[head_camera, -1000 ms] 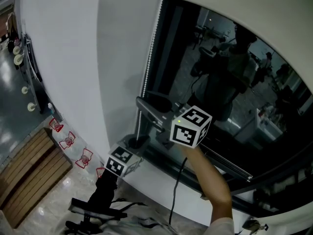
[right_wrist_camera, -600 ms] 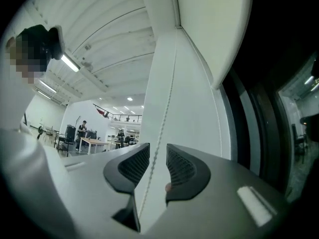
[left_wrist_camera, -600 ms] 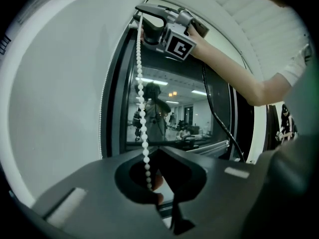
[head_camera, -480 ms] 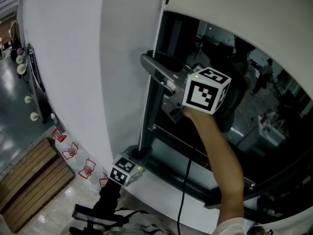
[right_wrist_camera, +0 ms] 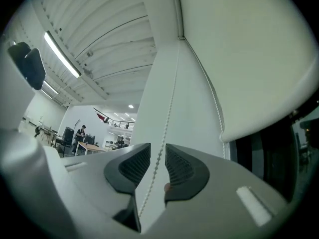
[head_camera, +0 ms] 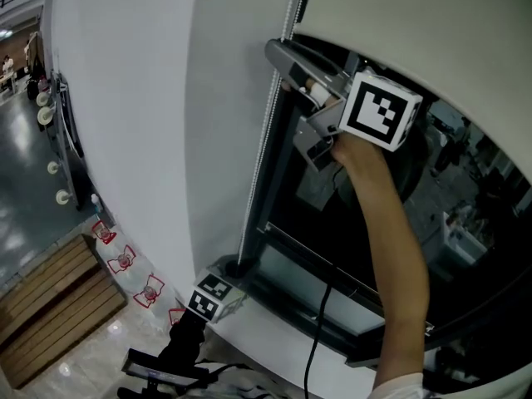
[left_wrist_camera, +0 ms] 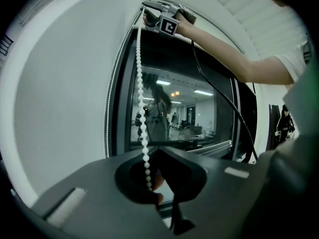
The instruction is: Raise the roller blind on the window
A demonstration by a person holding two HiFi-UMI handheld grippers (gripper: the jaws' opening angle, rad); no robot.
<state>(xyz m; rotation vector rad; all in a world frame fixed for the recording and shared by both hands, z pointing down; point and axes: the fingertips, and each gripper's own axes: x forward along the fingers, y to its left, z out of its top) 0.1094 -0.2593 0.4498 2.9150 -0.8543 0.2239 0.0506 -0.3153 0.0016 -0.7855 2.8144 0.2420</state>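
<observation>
Between the right gripper's point(right_wrist_camera: 157, 151) parted, just-closing jaws hangs the bead chain point(right_wrist_camera: 172, 83), clear of both. Low down, the left gripper point(left_wrist_camera: 155, 151) pinches it.

Right gripper point(head_camera: 283, 63) held high, jaws just closing (bead chain point(right_wrist_camera: 160, 148) between, loose); left gripper point(head_camera: 226, 271) low, clamping it.

White bead chain point(right_wrist_camera: 169, 108) between dark grey, ribbed fingers point(right_wrist_camera: 182, 171); cream roller blind point(right_wrist_camera: 249, 59) right of the fingers; black-and-white square-marker cube point(head_camera: 378, 110) behind them; black window frame point(head_camera: 281, 181).
</observation>
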